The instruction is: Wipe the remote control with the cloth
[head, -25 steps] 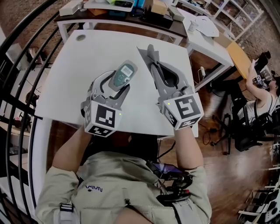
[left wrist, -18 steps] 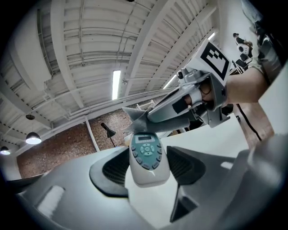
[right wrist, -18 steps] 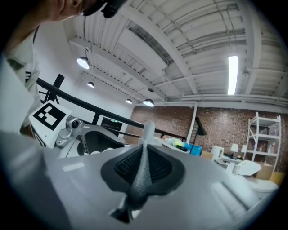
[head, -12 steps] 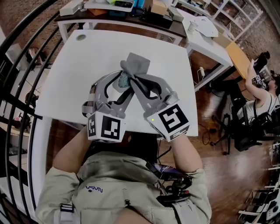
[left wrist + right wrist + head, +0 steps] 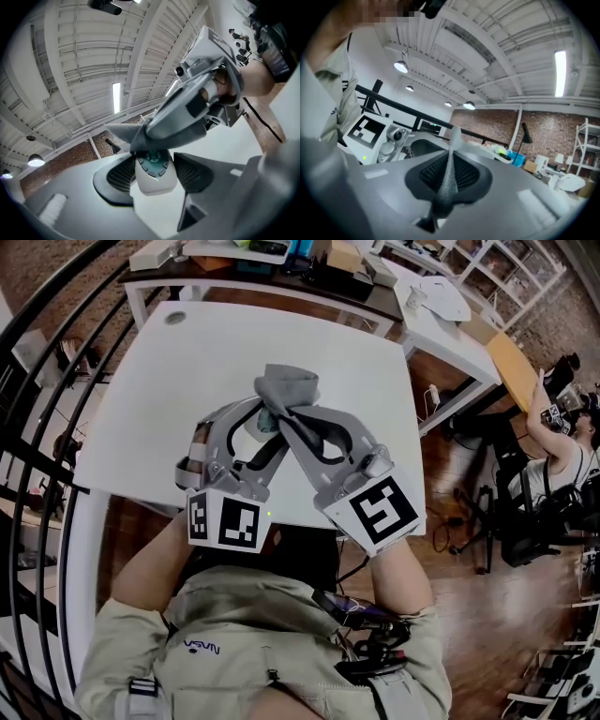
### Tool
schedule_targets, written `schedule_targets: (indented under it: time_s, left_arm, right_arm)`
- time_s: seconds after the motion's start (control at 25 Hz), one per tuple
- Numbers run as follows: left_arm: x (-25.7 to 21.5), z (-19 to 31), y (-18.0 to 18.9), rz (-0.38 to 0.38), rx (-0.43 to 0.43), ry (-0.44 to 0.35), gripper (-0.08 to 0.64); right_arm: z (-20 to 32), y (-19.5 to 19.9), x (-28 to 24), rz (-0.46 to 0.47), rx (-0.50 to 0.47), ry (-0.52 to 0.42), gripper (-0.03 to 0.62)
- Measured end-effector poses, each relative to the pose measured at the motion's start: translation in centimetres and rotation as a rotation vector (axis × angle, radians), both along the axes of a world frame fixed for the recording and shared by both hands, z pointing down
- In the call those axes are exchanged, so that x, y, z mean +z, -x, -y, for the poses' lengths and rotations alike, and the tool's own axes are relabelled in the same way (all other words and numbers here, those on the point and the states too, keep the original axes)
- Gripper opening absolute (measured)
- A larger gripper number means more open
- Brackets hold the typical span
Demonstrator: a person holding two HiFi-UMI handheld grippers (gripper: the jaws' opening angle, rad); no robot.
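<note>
Above the table's (image 5: pixel 150 399) near edge, wide-jawed left gripper (image 5: pixel 264 418) clasps smooth remote control (image 5: pixel 154 178); right gripper (image 5: pixel 449 176) pinches soft cloth (image 5: pixel 286 388)

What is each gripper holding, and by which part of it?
The left gripper grips the remote control by the sides of its white lower end. The right gripper is shut on a fold of the gray cloth.

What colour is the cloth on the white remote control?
Grey. The crumpled grey fabric cloth shows best in the head view.
</note>
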State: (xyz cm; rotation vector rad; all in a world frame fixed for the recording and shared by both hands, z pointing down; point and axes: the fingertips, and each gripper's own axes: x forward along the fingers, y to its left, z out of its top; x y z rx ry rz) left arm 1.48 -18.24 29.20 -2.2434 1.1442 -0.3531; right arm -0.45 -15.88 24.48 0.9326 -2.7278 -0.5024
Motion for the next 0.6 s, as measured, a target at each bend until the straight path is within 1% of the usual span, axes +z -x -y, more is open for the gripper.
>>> schedule_targets:
  time_s: [0.08,0.12,0.2,0.24,0.32,0.4,0.48,0.6]
  left_arm:
    - [0.1,-0.2,-0.2,0.015,0.004,-0.011,0.273]
    - [0.2,-0.3,-0.4,0.027,0.005,-0.019,0.273]
    - [0.3,-0.6,-0.7,0.056,0.005,-0.045,0.273]
    - [0.3,-0.8,-0.9,0.072,0.004,-0.059,0.273]
    - [0.4,-1.0,-1.3,0.100,0.003,-0.083,0.273]
    - [0.4,-0.9,-1.4,0.113,0.001,-0.093,0.273]
    - [0.4,-0.6,-1.4,0.114,-0.002,-0.090,0.273]
    - [0.3,-0.3,-1.2,0.100,-0.004,-0.081,0.273]
  right_arm:
    - [0.8,-1.9,-2.1,0.062,0.089,-0.058,0.018]
    - [1.3,-2.9,-2.8,0.068,0.131,-0.091,0.018]
    - [2.2,-4.0,-3.7,0.049,0.192,-0.136,0.018]
    - [2.6,-4.1,-3.7,0.026,0.205,-0.146,0.018]
    - [2.7,-3.4,-3.1,-0.037,0.191,-0.154,0.018]
    - [2.0,-2.2,-1.9,-0.113,0.145,-0.142,0.018]
    - [0.9,-0.9,-0.2,-0.177,0.095,-0.100,0.018]
    - [-0.8,1.0,2.0,-0.222,0.013,-0.028,0.018]
